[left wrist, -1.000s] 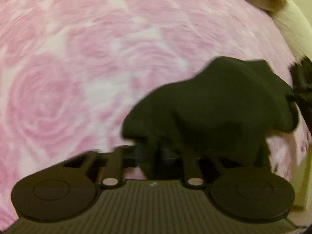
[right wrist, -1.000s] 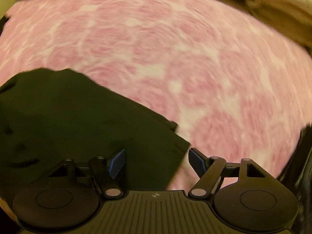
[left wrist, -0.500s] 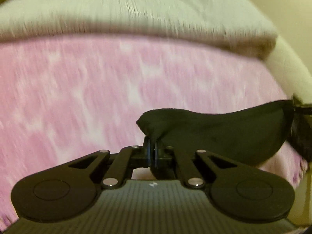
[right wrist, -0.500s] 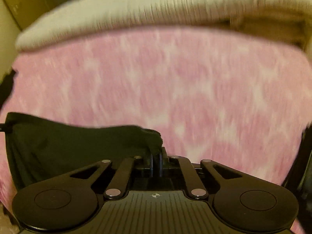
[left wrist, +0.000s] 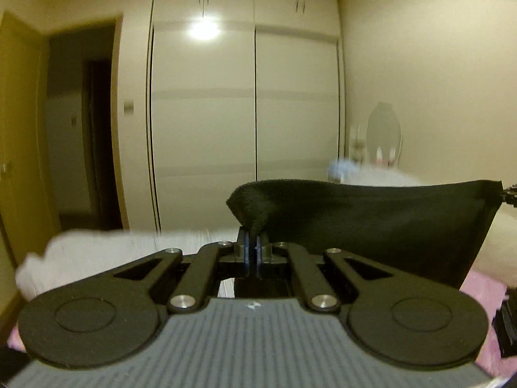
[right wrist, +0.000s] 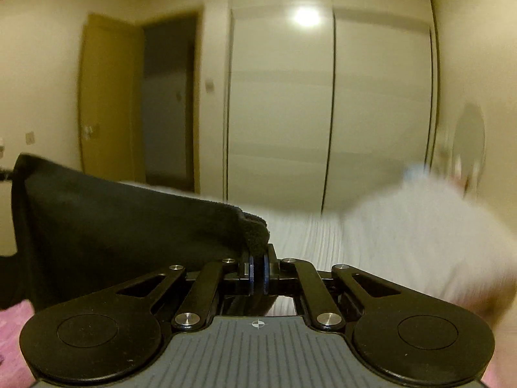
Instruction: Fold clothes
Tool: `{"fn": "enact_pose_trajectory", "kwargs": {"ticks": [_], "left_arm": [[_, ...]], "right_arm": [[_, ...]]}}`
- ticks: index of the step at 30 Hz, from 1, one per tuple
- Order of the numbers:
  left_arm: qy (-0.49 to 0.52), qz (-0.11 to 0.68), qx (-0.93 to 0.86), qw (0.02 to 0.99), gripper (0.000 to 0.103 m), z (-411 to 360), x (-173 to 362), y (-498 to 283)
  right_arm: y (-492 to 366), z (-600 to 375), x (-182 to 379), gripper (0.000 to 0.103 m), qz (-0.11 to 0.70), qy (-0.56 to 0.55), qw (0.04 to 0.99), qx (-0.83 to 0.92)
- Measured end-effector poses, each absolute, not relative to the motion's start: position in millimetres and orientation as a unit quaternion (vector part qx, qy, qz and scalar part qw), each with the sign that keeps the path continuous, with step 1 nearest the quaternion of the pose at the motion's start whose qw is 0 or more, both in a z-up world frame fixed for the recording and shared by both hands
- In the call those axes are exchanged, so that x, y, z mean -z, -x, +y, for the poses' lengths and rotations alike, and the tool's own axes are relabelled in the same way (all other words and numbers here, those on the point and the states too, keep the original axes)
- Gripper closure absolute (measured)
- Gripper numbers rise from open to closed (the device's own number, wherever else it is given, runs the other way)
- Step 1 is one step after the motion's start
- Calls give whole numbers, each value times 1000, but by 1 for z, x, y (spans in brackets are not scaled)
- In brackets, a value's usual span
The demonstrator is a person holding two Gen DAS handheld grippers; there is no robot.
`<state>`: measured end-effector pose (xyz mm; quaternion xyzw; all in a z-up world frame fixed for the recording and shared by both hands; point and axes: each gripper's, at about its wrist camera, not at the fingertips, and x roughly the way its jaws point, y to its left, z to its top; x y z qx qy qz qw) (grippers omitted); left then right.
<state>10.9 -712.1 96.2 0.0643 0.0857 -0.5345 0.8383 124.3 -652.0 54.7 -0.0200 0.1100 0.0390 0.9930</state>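
Observation:
A black garment (left wrist: 371, 223) hangs stretched in the air between my two grippers. My left gripper (left wrist: 251, 252) is shut on its left top corner, and the cloth runs off to the right, where the tip of the other gripper shows at the frame's edge. In the right wrist view the same black garment (right wrist: 122, 226) spreads leftward from my right gripper (right wrist: 257, 271), which is shut on the cloth's right top corner. Its lower part drops out of sight behind the gripper bodies.
A pink rose-patterned bedspread (left wrist: 481, 291) lies below, with a white folded quilt (right wrist: 404, 223) at its far end. Beyond stand a white wardrobe (left wrist: 245, 103), an open doorway (left wrist: 80, 135) and a small mirror (left wrist: 384, 132) at the right.
My right gripper went from open to shut on the garment's corner. Both grippers then lifted the garment off the bed, and both views swung from the bedspread up to the room.

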Motion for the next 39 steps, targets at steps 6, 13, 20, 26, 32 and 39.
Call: {"fn": "enact_pose_trajectory", "kwargs": {"ticks": [6, 13, 20, 26, 32, 39], "left_arm": [[-75, 75, 560, 822, 101, -636, -94, 17], [-145, 263, 566, 768, 101, -535, 49, 56], [-224, 443, 521, 695, 101, -459, 173, 87], [-292, 498, 515, 633, 95, -468, 207, 76], [-286, 486, 507, 651, 81, -501, 189, 59], [-316, 423, 508, 681, 59, -606, 192, 43]], "right_arm": [[-43, -611, -76, 99, 51, 58, 997, -25], [39, -576, 41, 99, 253, 27, 965, -59], [110, -539, 169, 99, 472, -16, 875, -101], [135, -524, 240, 91, 601, -13, 789, -125], [121, -554, 217, 60, 571, 1, 814, -106], [38, -606, 231, 59, 519, -33, 849, -95]]}}
